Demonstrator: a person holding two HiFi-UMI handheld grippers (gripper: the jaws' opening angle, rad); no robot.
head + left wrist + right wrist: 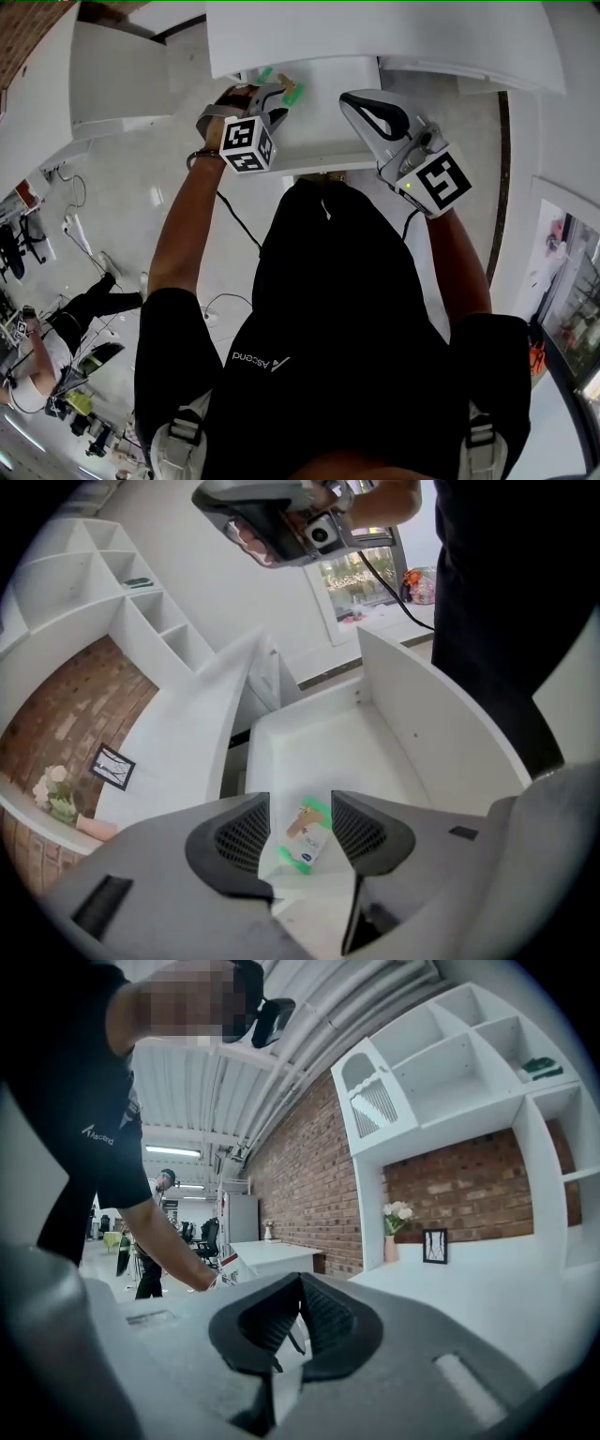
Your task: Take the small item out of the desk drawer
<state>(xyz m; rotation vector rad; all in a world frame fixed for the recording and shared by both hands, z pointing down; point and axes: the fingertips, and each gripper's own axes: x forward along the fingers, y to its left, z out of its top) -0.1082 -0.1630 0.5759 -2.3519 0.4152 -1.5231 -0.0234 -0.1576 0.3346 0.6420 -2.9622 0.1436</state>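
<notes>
The white desk drawer [328,127] stands pulled open under the desk. A small packet [306,834] with green ends and a tan piece on top lies on the drawer floor [337,752], near one corner. My left gripper [301,805] is open, its dark pads on either side of the packet without touching it. In the head view the left gripper [281,93] reaches into the drawer's far left corner, where the packet [294,90] shows green. My right gripper [351,99] hovers over the drawer's right side. Its jaws [300,1283] are shut, nothing between them.
The white desk top [375,28] lies beyond the drawer. On it stand a small picture frame [112,766] and a vase of flowers [52,794] against a brick wall, under a white shelf unit [122,583]. Another person [37,347] and cables are on the floor at left.
</notes>
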